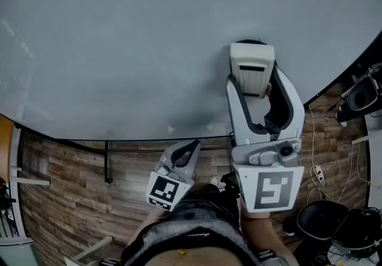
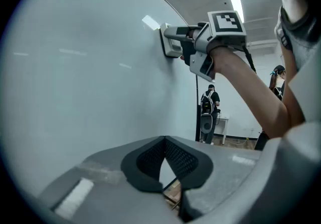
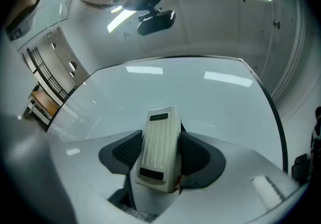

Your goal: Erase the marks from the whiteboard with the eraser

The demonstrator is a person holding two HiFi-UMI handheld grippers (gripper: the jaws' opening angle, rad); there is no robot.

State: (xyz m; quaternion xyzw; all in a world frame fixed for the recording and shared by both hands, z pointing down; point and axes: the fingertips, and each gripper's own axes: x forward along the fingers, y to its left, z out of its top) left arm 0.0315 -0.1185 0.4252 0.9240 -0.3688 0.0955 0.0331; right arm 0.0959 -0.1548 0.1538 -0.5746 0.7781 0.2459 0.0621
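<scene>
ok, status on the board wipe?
Right claw shut on eraser, eraser flat on whiteboard. Left claw shut, empty. No marks in view, nothing blocking.

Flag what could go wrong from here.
The right gripper pinches the eraser only by its sides, so pressing on the whiteboard might twist it loose. The left gripper, shut and empty, sits near the board's lower edge and could knock it.

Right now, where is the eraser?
In the head view, the eraser is right of centre, held in the right gripper, against the whiteboard.
</scene>
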